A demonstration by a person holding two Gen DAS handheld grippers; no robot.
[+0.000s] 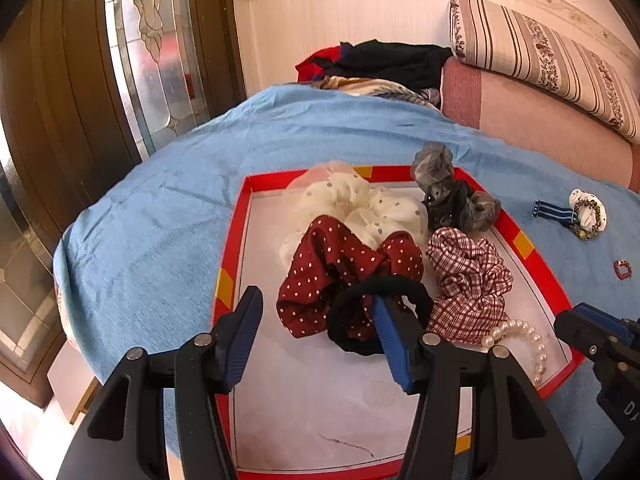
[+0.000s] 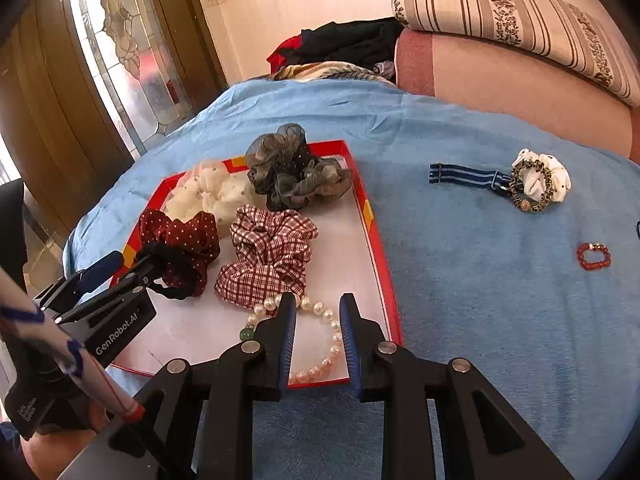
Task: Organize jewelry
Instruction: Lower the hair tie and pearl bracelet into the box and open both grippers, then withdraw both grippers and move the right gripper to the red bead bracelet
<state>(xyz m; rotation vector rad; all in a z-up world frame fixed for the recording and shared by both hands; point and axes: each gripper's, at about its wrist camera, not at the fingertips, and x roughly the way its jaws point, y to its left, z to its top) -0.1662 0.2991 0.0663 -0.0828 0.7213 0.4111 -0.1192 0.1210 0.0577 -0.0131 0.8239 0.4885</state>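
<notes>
A red-rimmed tray (image 1: 236,248) lies on the blue cloth and holds a red polka-dot scrunchie (image 1: 320,264), a checked one (image 1: 468,280), a cream one (image 1: 352,204) and a grey one (image 1: 444,196). My left gripper (image 1: 314,298) stands open over the tray's near half. A black hair tie (image 1: 344,316) is looped loosely round its right finger and rests on the dotted scrunchie. My right gripper (image 2: 317,300) is open, its fingers straddling a pearl bracelet (image 2: 332,340) that lies in the tray's near right corner. No pad presses on either item.
On the blue cloth (image 2: 460,280) right of the tray lie a blue striped strap (image 2: 464,174), a white scrunchie with a beaded bracelet (image 2: 540,180) and a small red bead ring (image 2: 594,256). Piled clothes (image 2: 344,44) and a striped cushion (image 2: 520,20) sit behind.
</notes>
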